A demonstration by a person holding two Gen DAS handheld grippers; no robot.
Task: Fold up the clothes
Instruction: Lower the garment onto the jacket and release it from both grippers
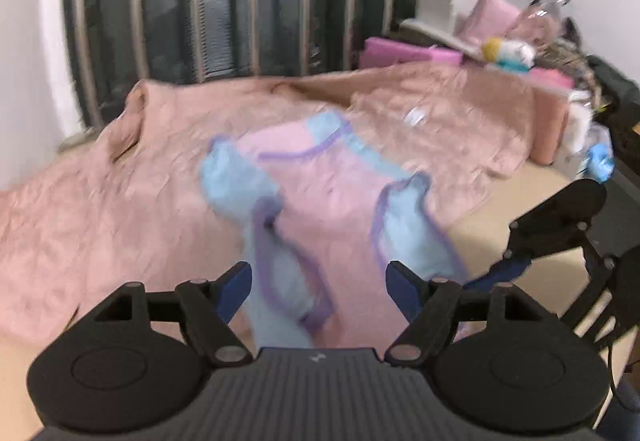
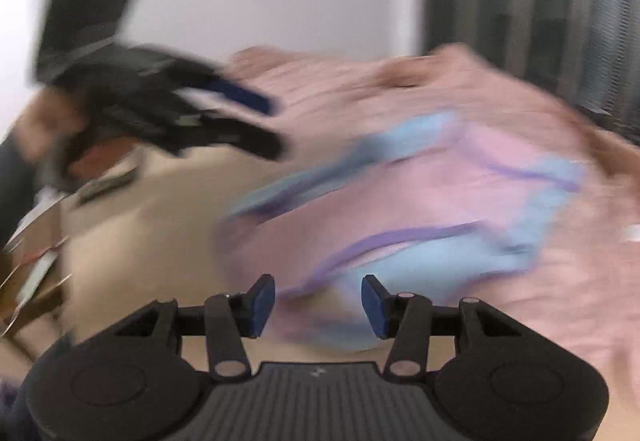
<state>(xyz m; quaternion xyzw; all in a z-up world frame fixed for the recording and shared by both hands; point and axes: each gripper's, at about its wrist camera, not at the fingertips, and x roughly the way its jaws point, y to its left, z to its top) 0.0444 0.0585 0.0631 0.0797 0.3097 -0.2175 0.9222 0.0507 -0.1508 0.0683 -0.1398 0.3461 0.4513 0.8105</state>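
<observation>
I had both grippers poised over a small pink garment [image 1: 320, 197] with pale blue ruffled sections and purple piping along its edges, which lay spread on a crumpled peach-pink bedspread [image 1: 100, 209] near the edge of the beige mattress [image 1: 520, 201]. It looked like a child's top or romper, though motion blur in both wrist views kept me from telling which. My left gripper [image 1: 319, 291] stood with its jaws wide apart and nothing between them, hanging just above the garment's near end where a blue ruffle and a purple-trimmed opening lay. My right gripper [image 2: 318, 305] was likewise spread and empty, close over another trimmed blue edge of the same piece. From the left wrist view I could also see the right gripper off to the side, over the mattress edge. I judged the cloth to be very light, thin and limp, the sort that would sag and bunch as soon as it left the surface, and it would slide easily over the bedspread, which itself could wrinkle up and get pinched along with it. The piped hems seemed the best places to take hold, being firmer and thicker than the body cloth, so the blue pads would bite without slipping; the ruffles would likely crush or pull unevenly. It lay open and flat rather than folded, as far as the blur let me say.
</observation>
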